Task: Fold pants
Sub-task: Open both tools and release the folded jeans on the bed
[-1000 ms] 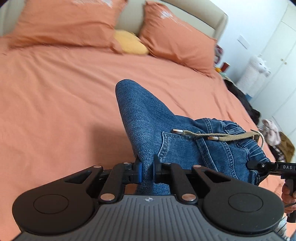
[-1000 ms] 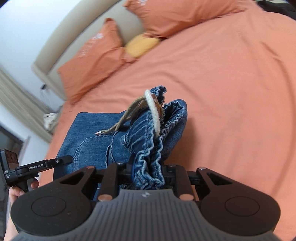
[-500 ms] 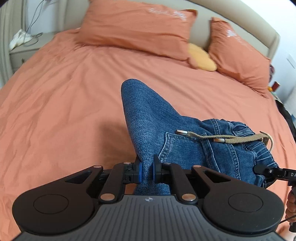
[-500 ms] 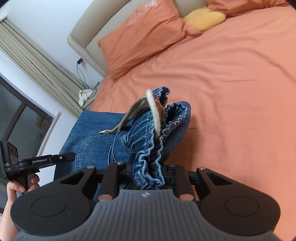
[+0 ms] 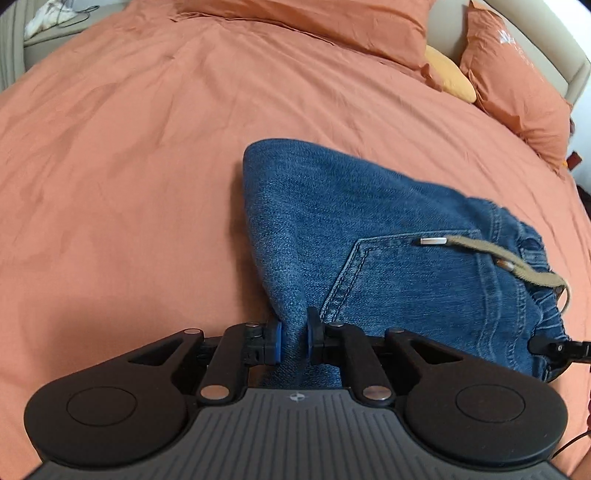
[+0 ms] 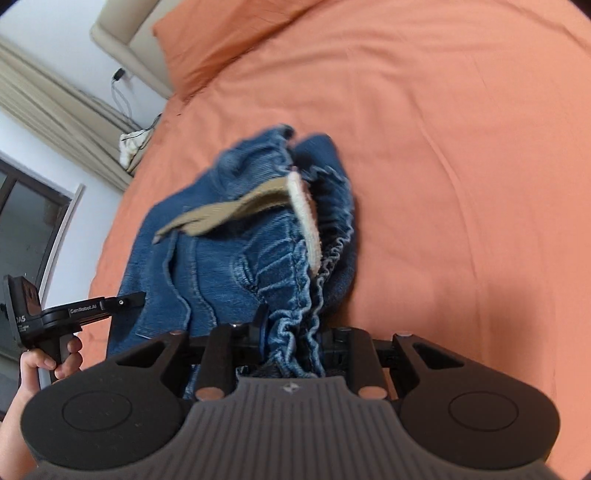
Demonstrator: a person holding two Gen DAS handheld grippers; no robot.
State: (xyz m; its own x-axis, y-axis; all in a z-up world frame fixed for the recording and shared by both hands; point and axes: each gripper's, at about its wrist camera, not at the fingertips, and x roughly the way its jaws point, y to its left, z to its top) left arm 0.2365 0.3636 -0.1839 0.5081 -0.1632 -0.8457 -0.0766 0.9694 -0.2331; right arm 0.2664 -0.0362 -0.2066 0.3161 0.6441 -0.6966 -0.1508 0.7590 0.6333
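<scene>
The blue denim pants (image 5: 388, 251) are folded into a short bundle held over the orange bed (image 5: 129, 166). My left gripper (image 5: 293, 341) is shut on the folded denim edge beside the back pocket. My right gripper (image 6: 295, 347) is shut on the gathered elastic waistband of the pants (image 6: 251, 258). A tan drawstring (image 5: 495, 254) with a metal tip lies across the pocket, and it also shows in the right wrist view (image 6: 229, 214). The right gripper's tip (image 5: 554, 347) shows at the left wrist view's right edge. The left gripper's body (image 6: 74, 314) shows at the left of the right wrist view.
Orange pillows (image 5: 517, 85) and a yellow cushion (image 5: 447, 77) lie at the beige headboard (image 6: 122, 26). A nightstand with cables (image 6: 133, 144), curtains and a dark window (image 6: 26, 236) stand to the left of the bed.
Both grippers have swung with the pants toward the left side of the bed and lower over the sheet. The bundle looks flatter and closer to the bed. Both grips are unchanged.
</scene>
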